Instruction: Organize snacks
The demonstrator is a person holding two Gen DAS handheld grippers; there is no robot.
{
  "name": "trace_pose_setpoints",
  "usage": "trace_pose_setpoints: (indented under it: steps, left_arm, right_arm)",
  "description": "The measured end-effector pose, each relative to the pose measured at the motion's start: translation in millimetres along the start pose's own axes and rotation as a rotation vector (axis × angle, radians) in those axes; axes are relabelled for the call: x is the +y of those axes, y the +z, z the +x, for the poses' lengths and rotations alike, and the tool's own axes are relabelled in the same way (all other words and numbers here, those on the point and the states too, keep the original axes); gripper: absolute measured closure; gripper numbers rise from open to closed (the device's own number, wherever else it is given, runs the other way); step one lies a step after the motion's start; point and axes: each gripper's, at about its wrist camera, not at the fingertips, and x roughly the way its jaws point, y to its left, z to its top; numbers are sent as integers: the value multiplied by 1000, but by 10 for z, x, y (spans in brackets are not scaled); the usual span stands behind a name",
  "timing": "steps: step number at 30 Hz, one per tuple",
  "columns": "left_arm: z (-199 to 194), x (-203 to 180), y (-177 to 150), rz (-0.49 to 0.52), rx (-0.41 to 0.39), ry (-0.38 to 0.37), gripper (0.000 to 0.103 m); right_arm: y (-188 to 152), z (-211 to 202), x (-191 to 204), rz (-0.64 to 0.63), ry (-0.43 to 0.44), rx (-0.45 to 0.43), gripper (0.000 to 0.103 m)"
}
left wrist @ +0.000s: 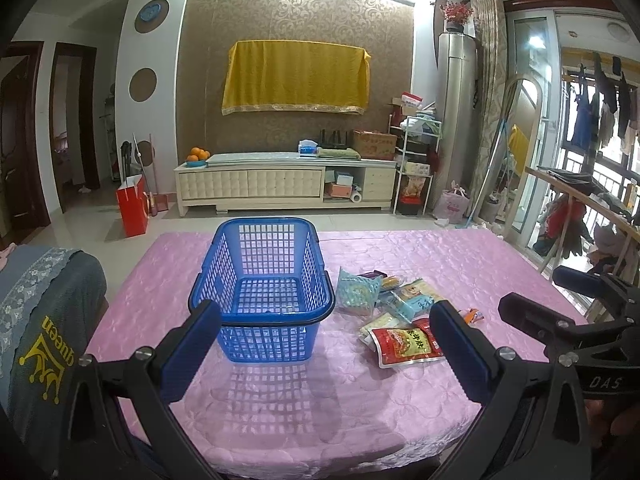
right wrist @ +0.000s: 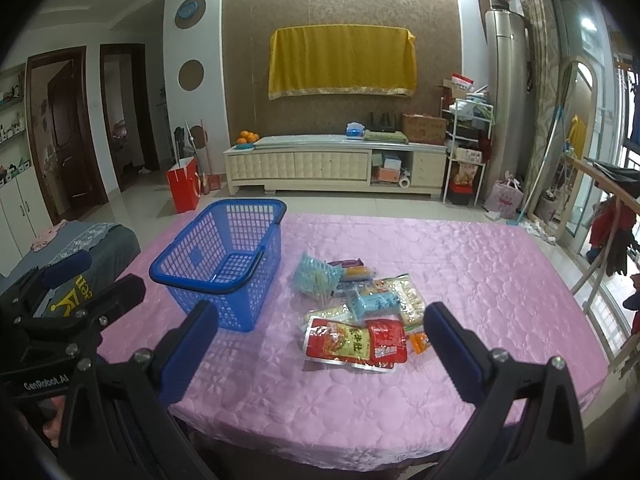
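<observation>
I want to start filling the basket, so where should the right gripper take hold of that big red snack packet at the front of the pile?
Probably the red packet by its near sealed edge, from above and the near side: it lies flat, and that edge faces the open right gripper.

My left black plastic two-finger gripper (left wrist: pixel 326 342) has blue ribbed rubber pads (left wrist: pixel 192 346) and round silver screws. My right black plastic gripper (right wrist: pixel 320 348) matches it, with white "DAS" lettering on its body (the left one reads "GenRobot.AI"). I see bare fingertips (right wrist: pixel 52 420) on the left one's handle.
</observation>
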Motion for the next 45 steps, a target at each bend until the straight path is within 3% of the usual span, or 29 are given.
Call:
trace_pose_setpoints:
  steps: [14, 45]
  left_arm:
    - [-14, -4, 21, -2, 4, 8, 0]
    - [9, -151, 101, 9, 25, -3, 0]
  right_arm:
    - [24, -14, 25, 3, 31, 4, 0]
    - [94, 59, -106, 8, 1, 9, 0]
